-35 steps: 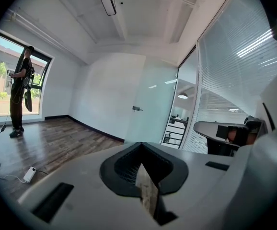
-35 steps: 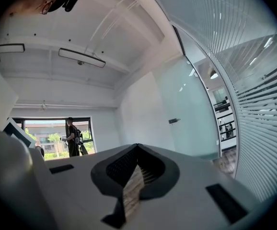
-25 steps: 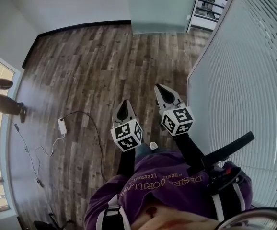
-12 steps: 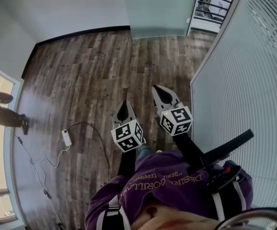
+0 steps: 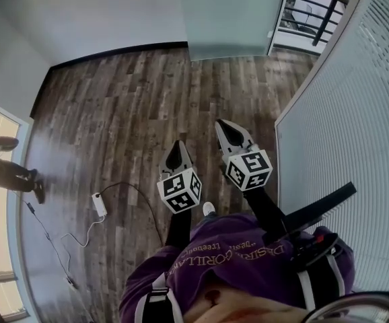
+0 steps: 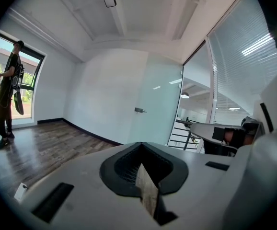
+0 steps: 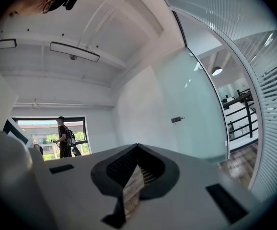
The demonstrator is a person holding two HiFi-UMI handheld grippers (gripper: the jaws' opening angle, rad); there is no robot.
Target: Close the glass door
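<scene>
The left gripper (image 5: 176, 145) is pointing out over the floor with its jaws pressed together and nothing between them, as its own view (image 6: 139, 143) is showing plainly. Just to its right and a little farther out, the right gripper (image 5: 223, 125) is doing the same: its jaws are meeting at the tips (image 7: 137, 145) with nothing caught in them. Each one is carrying its marker cube (image 5: 179, 190) close to the wearer's purple shirt (image 5: 235, 261), and neither is touching anything. Beneath them the wooden floor (image 5: 127, 106) is stretching away, and near on the left a white adapter (image 5: 100, 204) is lying on it with its cable (image 5: 144, 207) looping beside it. Well beyond both grippers, at the far side of the room, the glass door (image 5: 228, 19) is standing as a frosted panel, its small handle (image 6: 138, 110) sticking out partway up. A gap is showing between the door's right edge and the slatted wall (image 5: 356, 113) running along the right, and a black railing (image 5: 309, 12) is visible through it. Far off to the left, another person (image 6: 8, 97) is standing by a window (image 7: 47, 131).
</scene>
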